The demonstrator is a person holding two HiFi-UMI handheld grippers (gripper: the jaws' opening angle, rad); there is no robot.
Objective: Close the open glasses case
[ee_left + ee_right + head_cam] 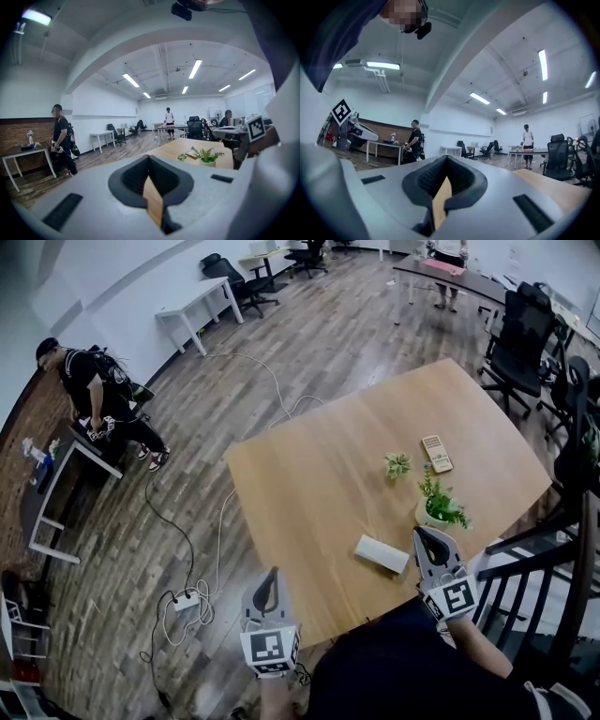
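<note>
The left tongs [271, 577] and right tongs [429, 538] were both pinched together on nothing and held by the worktop's [319, 474] near edge, seemingly because the white glasses case [382, 553], lying just ahead of the right tongs, already looked closed.

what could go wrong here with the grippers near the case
The right gripper hangs shut and looks close to the potted plant; a careless swing could tip it. The glasses case lies near the front edge of the table, so a nudge might slide it off.
</note>
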